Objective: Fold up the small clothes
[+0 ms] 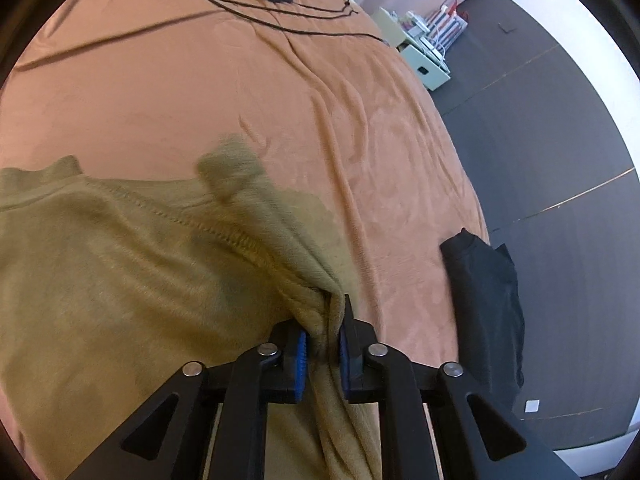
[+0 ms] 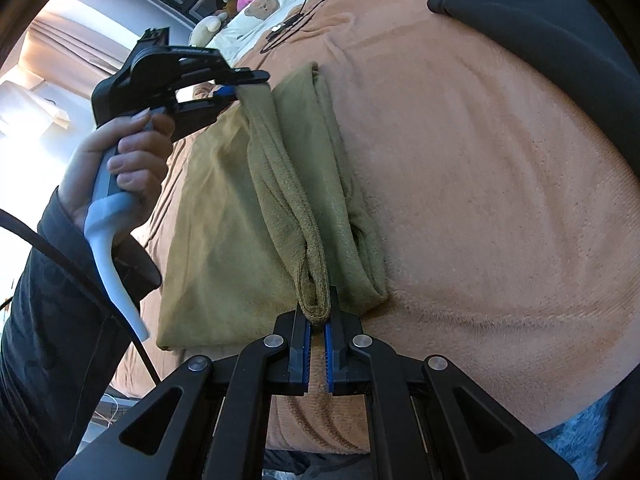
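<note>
Right wrist view: right tool pinches one end of the olive fleece garment's folded edge; left tool clamps the other. Judged: taut edge carries the fold across the orange blanket-covered bed.

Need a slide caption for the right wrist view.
Both grippers, right and left, pinch one fold of an olive garment on an orange blanket.

Fuzzy matt olive fleece garment lies on a soft, napped orange blanket.
</note>
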The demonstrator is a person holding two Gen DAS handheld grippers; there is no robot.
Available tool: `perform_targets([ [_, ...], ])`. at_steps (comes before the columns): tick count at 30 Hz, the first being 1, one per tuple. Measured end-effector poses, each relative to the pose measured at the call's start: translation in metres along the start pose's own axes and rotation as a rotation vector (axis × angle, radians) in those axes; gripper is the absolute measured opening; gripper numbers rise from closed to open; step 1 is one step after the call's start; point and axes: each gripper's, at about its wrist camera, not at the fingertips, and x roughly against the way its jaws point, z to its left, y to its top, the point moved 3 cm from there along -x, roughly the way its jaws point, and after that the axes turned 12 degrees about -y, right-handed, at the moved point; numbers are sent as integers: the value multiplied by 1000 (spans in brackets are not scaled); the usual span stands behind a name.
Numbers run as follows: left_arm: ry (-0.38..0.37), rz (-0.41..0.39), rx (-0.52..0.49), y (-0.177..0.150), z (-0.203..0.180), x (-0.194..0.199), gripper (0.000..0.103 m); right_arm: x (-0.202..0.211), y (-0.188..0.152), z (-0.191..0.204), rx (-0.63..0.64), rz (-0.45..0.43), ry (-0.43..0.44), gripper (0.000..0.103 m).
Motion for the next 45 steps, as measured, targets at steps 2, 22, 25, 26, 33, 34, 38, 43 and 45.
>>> perform_targets([
  [2, -46, -15, 4, 2, -1, 3, 28, -2, 2, 0, -4, 1, 0, 2],
  [22, 81, -110, 16, -40, 55, 119, 53, -1, 2, -2, -11, 20, -28, 4],
  [25, 98, -114, 41, -53, 69, 133, 53, 3, 6, 0, -5, 20, -49, 10],
  [26, 98, -116, 47, -57, 72, 137, 53, 5, 7, 0, -5, 13, -54, 14],
  [33, 90, -129, 84, -91, 88, 160, 54, 21, 8, 7, 41, -24, -69, 52],
  [34, 84, -129, 87, -95, 89, 161, 54, 21, 9, 9, 50, -28, -78, 52],
  [38, 71, -112, 112, -117, 98, 165, 54, 15, 18, 12, 69, -25, -100, 52],
  [43, 63, -109, 137, -144, 107, 171, 54, -2, 31, 16, 105, 11, -107, 52],
  [45, 48, -105, 158, -156, 111, 170, 54, -9, 35, 16, 114, 26, -110, 52],
])
